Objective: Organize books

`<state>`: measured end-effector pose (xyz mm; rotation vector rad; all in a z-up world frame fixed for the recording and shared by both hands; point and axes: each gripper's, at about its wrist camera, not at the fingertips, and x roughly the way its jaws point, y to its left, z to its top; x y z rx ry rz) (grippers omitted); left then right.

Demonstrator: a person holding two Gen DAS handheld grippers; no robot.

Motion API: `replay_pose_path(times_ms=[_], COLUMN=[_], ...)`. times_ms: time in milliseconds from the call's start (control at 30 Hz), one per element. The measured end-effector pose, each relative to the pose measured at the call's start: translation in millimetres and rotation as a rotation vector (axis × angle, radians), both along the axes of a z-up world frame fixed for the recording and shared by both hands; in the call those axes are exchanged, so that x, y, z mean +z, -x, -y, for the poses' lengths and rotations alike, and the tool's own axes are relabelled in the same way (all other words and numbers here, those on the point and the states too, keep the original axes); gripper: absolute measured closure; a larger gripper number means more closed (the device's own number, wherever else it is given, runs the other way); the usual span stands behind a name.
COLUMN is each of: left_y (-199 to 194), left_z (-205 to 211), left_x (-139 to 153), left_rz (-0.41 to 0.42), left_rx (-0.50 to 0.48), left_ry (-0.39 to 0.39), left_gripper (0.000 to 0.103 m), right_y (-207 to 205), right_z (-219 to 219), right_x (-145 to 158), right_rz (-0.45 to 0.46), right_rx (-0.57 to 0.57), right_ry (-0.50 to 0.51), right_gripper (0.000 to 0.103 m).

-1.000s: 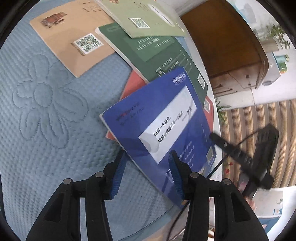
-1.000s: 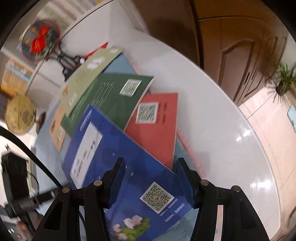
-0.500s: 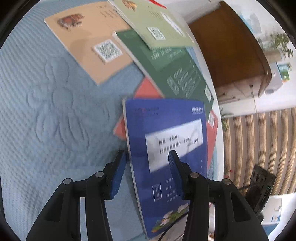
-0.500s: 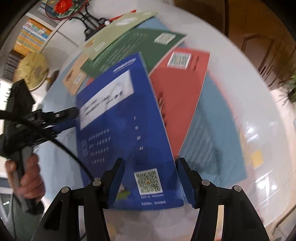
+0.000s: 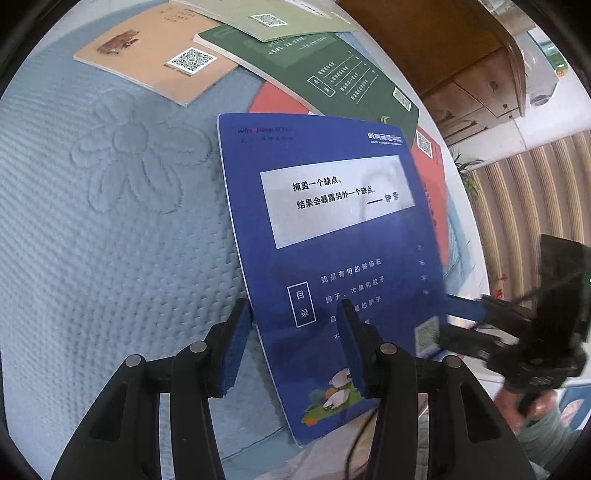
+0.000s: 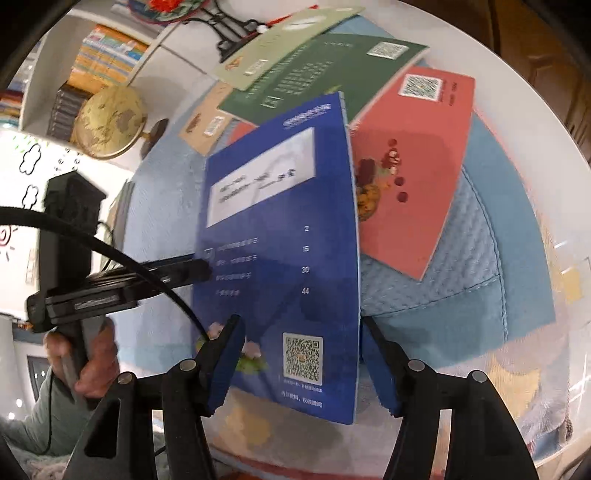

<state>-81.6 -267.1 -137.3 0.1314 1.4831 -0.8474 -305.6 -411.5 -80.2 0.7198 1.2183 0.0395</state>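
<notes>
A dark blue book [image 5: 332, 221] with a white text panel lies on the light blue quilted cloth [image 5: 92, 258], partly over a red book [image 6: 417, 184]. My left gripper [image 5: 293, 332] hangs over its left edge, jaws apart, pressing on nothing; the right wrist view shows that left gripper [image 6: 188, 269] at the same edge. My right gripper [image 6: 301, 332] stands over the blue book [image 6: 277, 240] near its QR code. Its jaws are opening and the pads are off the cover. That right gripper [image 5: 461, 321] sits at the book's lower right corner.
A dark green book [image 5: 332, 74], a tan book [image 5: 155, 62] and a pale green book [image 5: 266, 14] overlap at the far side of the cloth. The round white table's rim [image 6: 535, 184] curves right. A gold globe [image 6: 107, 122] and a bookshelf [image 6: 103, 55] stand behind.
The blue book has swung from slanting to nearly in line with both grippers' fingers. My right gripper's jaws have widened and it has come closer to the left gripper.
</notes>
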Motion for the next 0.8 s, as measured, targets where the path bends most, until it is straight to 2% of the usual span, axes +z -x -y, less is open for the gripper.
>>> replay_pose_path(times_ms=[67,200,300,500,600,700,800], left_y=[-2.8,-11.2,-19.8,-27.2,-39.7,-53.0,-51.7], left_z=[-5.0,-24.4,-41.1,-84.5,-133.8,-206.8,-258.1], left_x=[0.2,-3.0,-5.1,16.5,30.0,35.3,29.5], left_rz=[-0.011,-0.095,-0.157,-0.066,0.005,0.108,0.102], left_rx=[0.009,0.066,0.121,0.206,0.349,0.582,0.691], left_ry=[0.018,0.108,0.162,0.15,0.137,0.047,0.007], left_gripper=[0.059,0.059,0.059,0.059,0.059,0.059,0.059], right_y=[0.9,1.5,-14.7,-51.6,-79.2,-104.0,-99.4], right_z=[-0.3,9.0,-1.1,-51.2,-87.0,-117.6,-135.9], right_x=[17.5,55.5,70.5,107.9,113.8,95.3,79.8], right_rz=[0.052,0.262,0.333,0.433,0.441,0.369,0.329], right_rx=[0.007,-0.004,0.026,0.177,0.263,0.338,0.398], right_ry=[-0.03,-0.238,-0.282,-0.289,-0.288,-0.318,-0.313], right_gripper=[0.041,0.041,0.041,0.041,0.041,0.041,0.041])
